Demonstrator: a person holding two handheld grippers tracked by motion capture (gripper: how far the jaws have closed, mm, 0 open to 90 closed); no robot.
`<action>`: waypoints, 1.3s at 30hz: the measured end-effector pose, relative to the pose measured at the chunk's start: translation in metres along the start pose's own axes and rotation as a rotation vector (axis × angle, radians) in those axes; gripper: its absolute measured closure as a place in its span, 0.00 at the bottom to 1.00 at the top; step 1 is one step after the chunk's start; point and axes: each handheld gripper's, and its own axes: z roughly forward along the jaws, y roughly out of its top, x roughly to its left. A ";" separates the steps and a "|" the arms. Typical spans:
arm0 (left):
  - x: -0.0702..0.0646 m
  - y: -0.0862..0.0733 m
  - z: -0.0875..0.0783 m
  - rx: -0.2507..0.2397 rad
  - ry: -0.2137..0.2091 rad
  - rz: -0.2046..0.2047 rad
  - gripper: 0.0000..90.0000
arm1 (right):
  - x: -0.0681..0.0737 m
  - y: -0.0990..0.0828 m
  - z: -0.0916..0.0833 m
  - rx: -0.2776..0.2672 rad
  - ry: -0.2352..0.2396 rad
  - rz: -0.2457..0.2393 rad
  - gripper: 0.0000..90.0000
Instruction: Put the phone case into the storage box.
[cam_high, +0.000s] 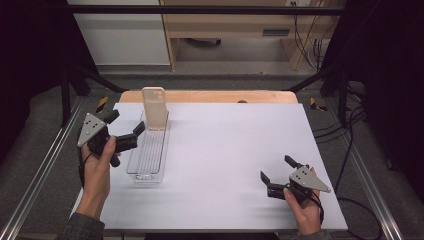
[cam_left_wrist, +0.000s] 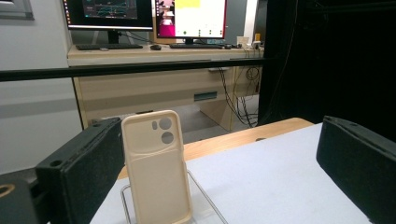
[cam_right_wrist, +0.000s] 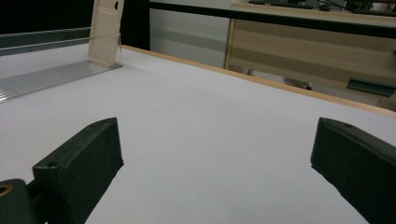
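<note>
Beige phone case (cam_high: 154, 108) stands upright at the clear tray's (cam_high: 145, 175) twelve-o'clock end, long axis vertical; left gripper (cam_high: 126, 123), at the tray's nine o'clock, and right gripper (cam_high: 276, 168) both gape wide, holding nothing.

Black grippers (cam_high: 125, 124), seemingly grey-green sleeves (cam_high: 82, 226)

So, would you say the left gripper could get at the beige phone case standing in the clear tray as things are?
Probably yes. The left gripper is open beside the phone case, which stands upright at the far end of the clear tray above its low wall, with nothing between them.
</note>
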 end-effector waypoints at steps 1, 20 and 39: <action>-0.001 -0.001 -0.001 -0.001 0.000 0.003 0.01 | 0.000 0.000 0.000 0.000 0.000 0.001 0.02; 0.003 -0.020 -0.023 0.006 0.005 -0.017 0.01 | 0.001 0.000 0.001 0.006 0.005 -0.007 0.02; 0.006 -0.040 -0.047 0.011 0.008 -0.026 0.01 | 0.001 0.000 0.001 0.008 0.004 -0.008 0.02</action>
